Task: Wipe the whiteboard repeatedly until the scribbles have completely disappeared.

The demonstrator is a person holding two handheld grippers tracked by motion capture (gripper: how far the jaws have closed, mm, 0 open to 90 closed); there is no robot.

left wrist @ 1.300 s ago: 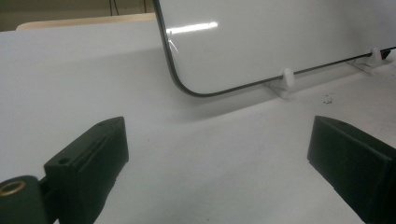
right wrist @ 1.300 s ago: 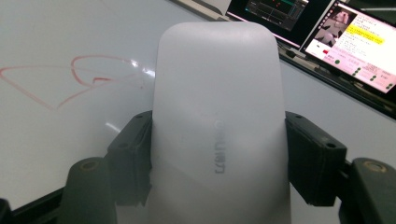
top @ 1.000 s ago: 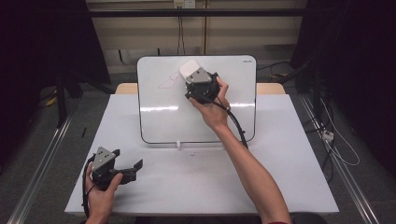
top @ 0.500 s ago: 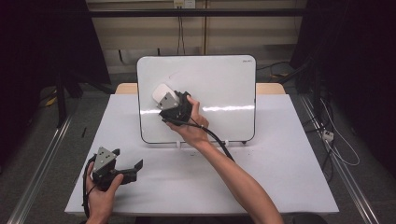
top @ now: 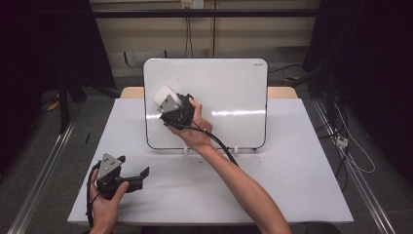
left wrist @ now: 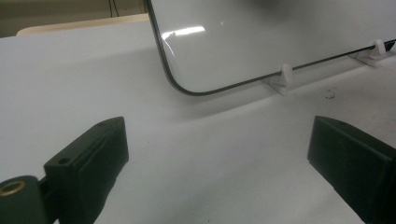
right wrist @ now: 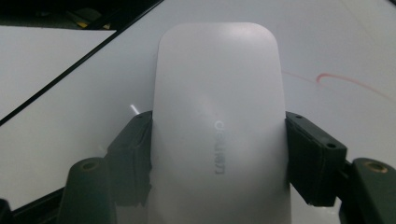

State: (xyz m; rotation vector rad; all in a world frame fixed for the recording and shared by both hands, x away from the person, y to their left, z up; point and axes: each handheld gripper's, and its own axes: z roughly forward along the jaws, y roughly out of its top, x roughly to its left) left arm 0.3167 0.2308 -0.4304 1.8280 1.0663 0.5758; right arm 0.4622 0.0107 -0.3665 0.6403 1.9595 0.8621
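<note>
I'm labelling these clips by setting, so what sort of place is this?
Probably a lab or recording workspace, not a home. A bare white table stands among dark curtains, metal floor rails and loose cables. A whiteboard is propped on it, and the right gripper holds a white eraser against the board.

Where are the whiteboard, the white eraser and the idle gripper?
whiteboard (top: 229,92), high view, bare middle of its face.
white eraser (right wrist: 217,116), right gripper view, its back.
left gripper (top: 142,174), high view, between its fingers.
</note>
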